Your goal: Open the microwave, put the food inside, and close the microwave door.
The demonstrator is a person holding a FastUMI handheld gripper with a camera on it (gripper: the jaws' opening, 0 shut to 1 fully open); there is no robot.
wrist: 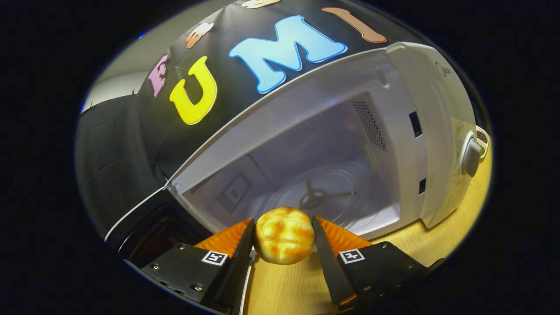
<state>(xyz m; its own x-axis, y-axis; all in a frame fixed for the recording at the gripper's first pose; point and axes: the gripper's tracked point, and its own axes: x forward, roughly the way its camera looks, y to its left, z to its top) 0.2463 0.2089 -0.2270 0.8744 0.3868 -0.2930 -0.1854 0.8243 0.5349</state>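
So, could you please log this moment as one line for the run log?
gripper: shut on bread roll | microwave: door open | roll: just outside cavity | next: place on turntable

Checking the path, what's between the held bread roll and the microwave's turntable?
Only the cavity's front sill, in the gripper view; the gripper holds the bread roll before the turntable.

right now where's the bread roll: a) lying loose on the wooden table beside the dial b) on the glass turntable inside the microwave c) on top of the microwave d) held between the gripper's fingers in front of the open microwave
d: the bread roll sits clamped between the fingers of the gripper, just ahead of the open microwave, whose turntable lies bare beyond it.
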